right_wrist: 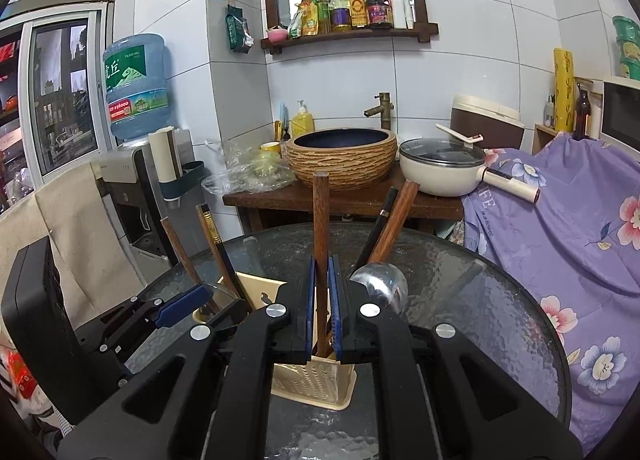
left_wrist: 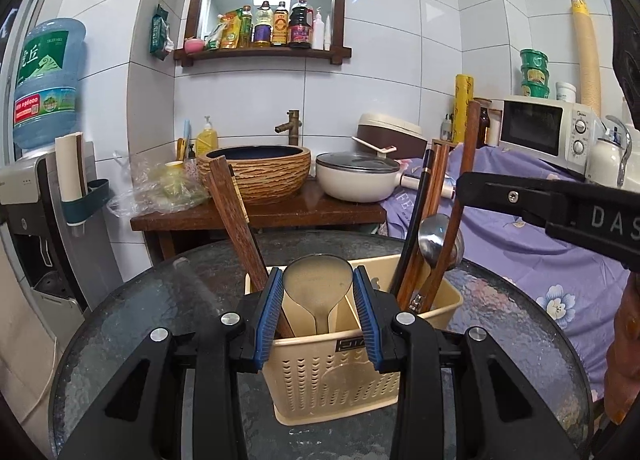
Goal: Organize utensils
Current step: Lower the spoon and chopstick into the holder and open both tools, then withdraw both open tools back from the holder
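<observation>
Left gripper (left_wrist: 318,292) jaws pinching a pale spoon (left_wrist: 318,280), right gripper (right_wrist: 322,292) jaws clamping a wooden chopstick (right_wrist: 320,220), both ends hidden inside caddy (left_wrist: 332,372)

White tiled walls (left_wrist: 400,40) back a dark wooden wall shelf (left_wrist: 268,54) of bottles, lit from above. Below stands a wooden washstand (left_wrist: 256,216) with a basin (left_wrist: 260,168). A water dispenser (right_wrist: 132,164) stands left, and a window (right_wrist: 60,96) beyond it.

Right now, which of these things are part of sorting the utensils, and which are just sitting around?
Part of the job:
caddy
rice paddle in left gripper
wooden chopstick in right gripper
metal spoon

Just around:
basin
pot
microwave
water jug
</observation>
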A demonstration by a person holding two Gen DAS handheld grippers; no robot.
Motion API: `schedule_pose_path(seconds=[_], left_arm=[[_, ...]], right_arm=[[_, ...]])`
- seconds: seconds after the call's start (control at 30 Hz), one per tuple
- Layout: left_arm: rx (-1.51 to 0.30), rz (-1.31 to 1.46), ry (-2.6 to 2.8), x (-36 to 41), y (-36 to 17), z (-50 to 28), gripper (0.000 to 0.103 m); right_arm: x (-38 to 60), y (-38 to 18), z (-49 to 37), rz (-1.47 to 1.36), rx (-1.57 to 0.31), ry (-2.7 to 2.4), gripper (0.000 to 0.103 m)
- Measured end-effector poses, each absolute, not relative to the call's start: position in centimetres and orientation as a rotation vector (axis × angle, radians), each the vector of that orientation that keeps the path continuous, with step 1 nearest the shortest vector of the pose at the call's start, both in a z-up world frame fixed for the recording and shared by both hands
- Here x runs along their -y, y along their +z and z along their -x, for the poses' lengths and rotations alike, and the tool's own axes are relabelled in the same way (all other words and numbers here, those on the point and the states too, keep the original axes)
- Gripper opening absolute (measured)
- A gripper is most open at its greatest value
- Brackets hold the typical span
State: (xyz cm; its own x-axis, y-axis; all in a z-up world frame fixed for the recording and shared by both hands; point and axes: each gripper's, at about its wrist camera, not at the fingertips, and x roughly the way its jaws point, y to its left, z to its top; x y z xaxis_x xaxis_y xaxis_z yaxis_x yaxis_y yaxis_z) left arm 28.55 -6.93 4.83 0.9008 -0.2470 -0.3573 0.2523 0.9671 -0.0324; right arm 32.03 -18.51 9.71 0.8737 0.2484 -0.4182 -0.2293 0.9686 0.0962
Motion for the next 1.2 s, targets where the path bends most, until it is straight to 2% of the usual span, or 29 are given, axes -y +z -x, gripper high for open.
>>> schedule_pose_path(seconds=[0.07,0.13,0.2,0.27,0.33,0.37,0.5,0.53,0.6,0.67,0.73,0.93,1.03,1.2], left_arm=[[-0.366,-0.022,-0.270,6.9,4.7,-28.4,0.036],[-0.359,-0.041,-0.270,7.0,4.7,-28.1,0.042],[-0.346,-0.052,-0.279,7.0,4.8,-27.6,0.053],[-0.326,-0.063,-0.280,7.0,4.9,-27.0,0.056],[-0.312,-0.062,-0.287,6.9,5.2,-26.5,0.059],[-0.305,-0.053,-0.288,6.7,5.4,-26.1,0.061],[-0.292,-0.013,-0.284,5.6,5.8,-24.7,0.068],[-0.288,-0.005,-0.280,5.3,5.9,-24.3,0.071],[-0.275,0.017,-0.271,4.6,6.1,-22.9,0.086],[-0.253,0.025,-0.260,3.9,6.2,-21.2,0.095],[-0.240,0.007,-0.254,3.1,6.1,-19.4,0.097],[-0.262,-0.025,-0.227,0.7,4.1,-14.4,0.097],[-0.267,0.044,-0.211,-1.0,2.6,-11.2,0.097],[-0.358,0.057,-0.174,-1.9,-0.3,-7.0,0.097]], right_arm=[[18.5,9.6,-32.0,-0.041,-0.433,0.243,0.008],[18.6,9.6,-32.0,-0.042,-0.430,0.237,0.008],[18.7,9.7,-32.0,-0.045,-0.429,0.235,0.008],[18.6,9.8,-31.8,-0.040,-0.424,0.242,0.013],[18.6,9.9,-31.5,-0.040,-0.409,0.241,0.041],[18.7,10.0,-31.2,-0.046,-0.395,0.244,0.046],[19.0,10.4,-29.9,-0.050,-0.364,0.246,0.051],[19.1,10.5,-29.3,-0.049,-0.354,0.244,0.059],[19.3,10.5,-27.6,-0.051,-0.327,0.238,0.069],[19.4,10.4,-25.9,-0.047,-0.311,0.228,0.080],[19.3,10.1,-23.8,-0.028,-0.288,0.218,0.095],[19.5,7.2,-16.2,-0.002,-0.234,0.231,0.097],[19.8,4.6,-12.2,0.005,-0.221,0.217,0.097],[20.6,0.4,-6.1,-0.009,-0.226,0.167,0.097]])
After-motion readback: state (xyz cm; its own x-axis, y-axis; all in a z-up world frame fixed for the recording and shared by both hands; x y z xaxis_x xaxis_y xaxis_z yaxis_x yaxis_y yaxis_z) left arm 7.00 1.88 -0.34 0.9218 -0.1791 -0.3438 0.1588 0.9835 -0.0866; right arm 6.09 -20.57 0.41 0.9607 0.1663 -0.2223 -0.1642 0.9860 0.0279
